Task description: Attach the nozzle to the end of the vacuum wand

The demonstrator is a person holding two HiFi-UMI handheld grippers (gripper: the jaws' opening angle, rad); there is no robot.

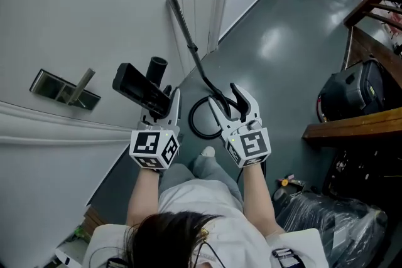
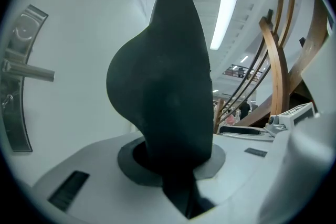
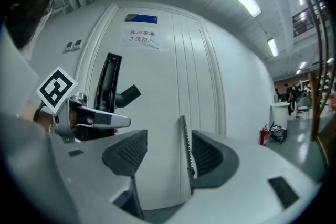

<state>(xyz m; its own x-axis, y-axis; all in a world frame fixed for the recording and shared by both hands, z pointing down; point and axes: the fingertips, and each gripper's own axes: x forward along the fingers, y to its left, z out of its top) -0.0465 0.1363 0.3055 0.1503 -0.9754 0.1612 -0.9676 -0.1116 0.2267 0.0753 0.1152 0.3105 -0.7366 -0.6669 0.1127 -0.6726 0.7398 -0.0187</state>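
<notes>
You are pinching the black nozzle (image 1: 139,88) in your left gripper (image 1: 162,111), whose jaws are pressing together on it, and you are holding it up near the white door (image 1: 94,16), to the right of the metal handle (image 1: 66,90). Your right gripper (image 1: 230,103) is holding its jaws spread, with the lower part of the vacuum wand (image 1: 186,31) standing between them, close beside the right-hand pad but unclamped. The wand is leaning against the door with its upper end at the far side, while the nozzle is sitting just left of it, apart.
</notes>
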